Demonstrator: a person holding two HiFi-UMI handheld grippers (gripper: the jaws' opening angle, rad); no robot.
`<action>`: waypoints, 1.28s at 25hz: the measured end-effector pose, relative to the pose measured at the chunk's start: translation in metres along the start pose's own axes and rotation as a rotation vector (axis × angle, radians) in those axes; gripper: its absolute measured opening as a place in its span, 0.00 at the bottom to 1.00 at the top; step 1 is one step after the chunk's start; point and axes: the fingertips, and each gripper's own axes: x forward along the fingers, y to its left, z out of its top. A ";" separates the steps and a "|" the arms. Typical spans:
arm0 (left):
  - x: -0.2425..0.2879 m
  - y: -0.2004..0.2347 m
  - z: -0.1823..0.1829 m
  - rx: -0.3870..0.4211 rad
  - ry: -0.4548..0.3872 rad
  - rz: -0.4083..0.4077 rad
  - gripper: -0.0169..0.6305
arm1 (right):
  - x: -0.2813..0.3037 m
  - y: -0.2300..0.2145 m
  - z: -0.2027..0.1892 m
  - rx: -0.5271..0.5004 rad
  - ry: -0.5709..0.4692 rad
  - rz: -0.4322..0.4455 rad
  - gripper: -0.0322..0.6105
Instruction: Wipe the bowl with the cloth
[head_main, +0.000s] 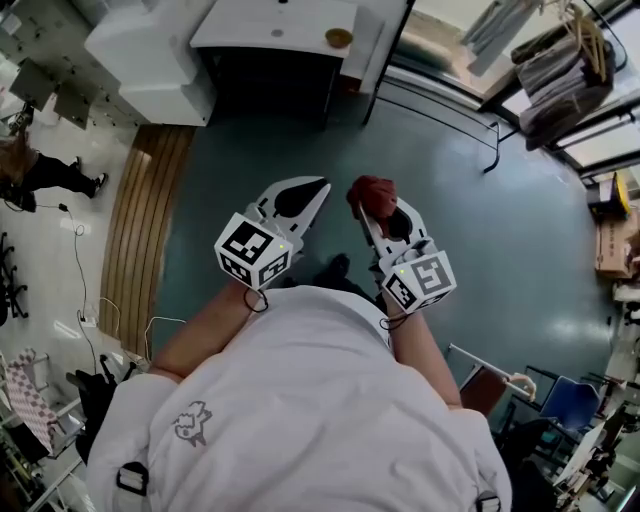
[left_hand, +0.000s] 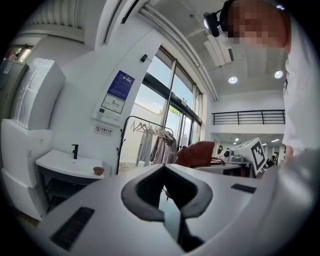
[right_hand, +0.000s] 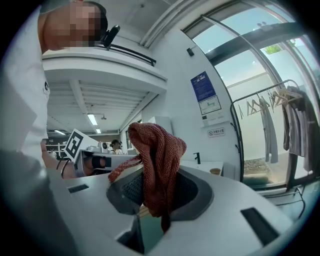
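A small brown bowl (head_main: 339, 38) stands on the white sink counter (head_main: 270, 25) far ahead; it also shows in the left gripper view (left_hand: 98, 170) and the right gripper view (right_hand: 215, 171). My right gripper (head_main: 368, 205) is shut on a red woven cloth (head_main: 373, 193), which bunches over the jaw tips and hangs between them (right_hand: 157, 160). My left gripper (head_main: 320, 186) is shut with nothing in it, its jaws meeting at the tip (left_hand: 164, 167). Both grippers are held level in front of the person's body, side by side, well short of the counter. From the left gripper, the cloth (left_hand: 197, 154) is on the right.
A black faucet (left_hand: 75, 150) rises at the sink. A tall white cabinet (head_main: 150, 50) stands left of the counter. A clothes rack (left_hand: 150, 142) with hanging garments is by the windows. A wooden strip (head_main: 145, 230) runs along the teal floor on the left. A blue chair (head_main: 560, 400) is at right.
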 end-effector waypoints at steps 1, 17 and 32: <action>0.007 0.002 0.000 0.000 0.000 0.001 0.05 | 0.001 -0.007 0.001 -0.002 0.000 0.002 0.23; 0.120 0.052 -0.001 -0.035 0.009 0.122 0.05 | 0.043 -0.132 0.014 0.002 0.021 0.124 0.24; 0.178 0.216 0.014 -0.068 0.028 0.049 0.05 | 0.198 -0.201 0.012 0.059 0.054 0.055 0.24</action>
